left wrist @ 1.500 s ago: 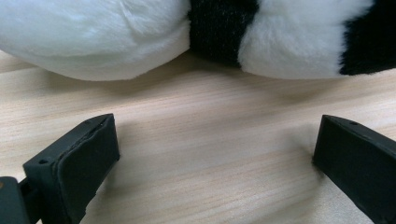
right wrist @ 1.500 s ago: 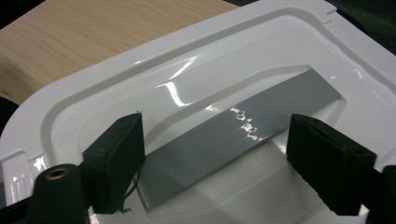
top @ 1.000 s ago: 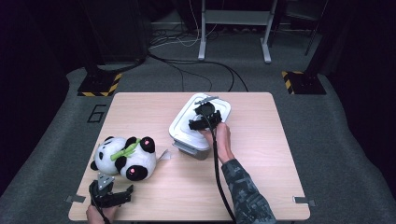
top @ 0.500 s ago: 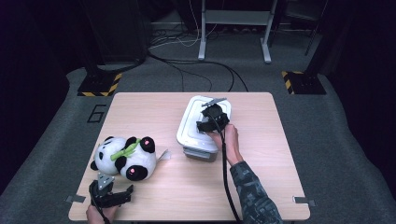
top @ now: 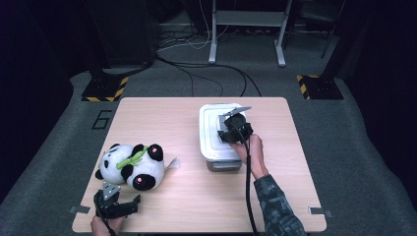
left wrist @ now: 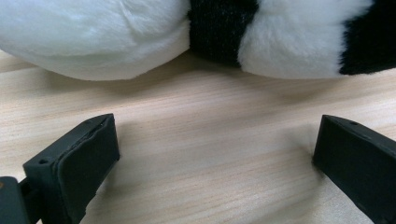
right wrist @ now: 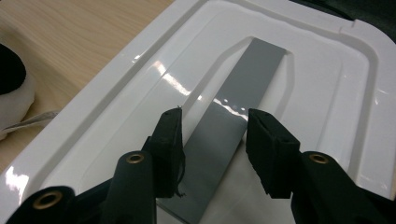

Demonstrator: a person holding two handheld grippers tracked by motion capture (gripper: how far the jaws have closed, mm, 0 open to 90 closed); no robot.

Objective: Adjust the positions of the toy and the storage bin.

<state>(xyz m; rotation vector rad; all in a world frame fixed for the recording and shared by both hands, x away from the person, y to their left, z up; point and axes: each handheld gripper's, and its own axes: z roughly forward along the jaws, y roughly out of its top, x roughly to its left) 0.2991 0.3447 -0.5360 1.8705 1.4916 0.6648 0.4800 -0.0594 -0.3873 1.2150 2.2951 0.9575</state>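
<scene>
1. Fingers (right wrist: 170, 140) of the right gripper (right wrist: 212, 135) stand part-open and hold nothing; they straddle the grey strip (right wrist: 233, 121) on the lid (right wrist: 116, 135) of the white storage box (top: 212, 147), one pad on each side of it.
2. That is the relation that counts: the strip's long axis runs straight ahead from the jaws, up the recessed middle of the lid, so the pads meet its two long edges square-on. Whether they touch it yet, I cannot tell.
3. From the high view, the right gripper (top: 235, 129) sits over the box at the table's (top: 167, 113) centre-right, with the right hand (top: 250, 153) behind it at the box's near end. This arm is plainly the nearer one to the lid.
4. Over on the near-left, the left gripper (top: 118, 205) rests low by the table edge, jaws spread wide and empty, aimed at the panda plush (top: 132, 166) just ahead of it.
5. In the left gripper view, the plush (left wrist: 140, 42) lies beyond the fingertips, apart from them, with bare wood between.
6. Materials now: the lid is glossy moulded plastic, stepped in ridges and catching glare, likely slick. The strip is flat, matte grey and thin, a slim target for a pinch.
7. By contrast the panda is soft black-and-white pile with a green leaf trim, and the table is pale wood grain.
</scene>
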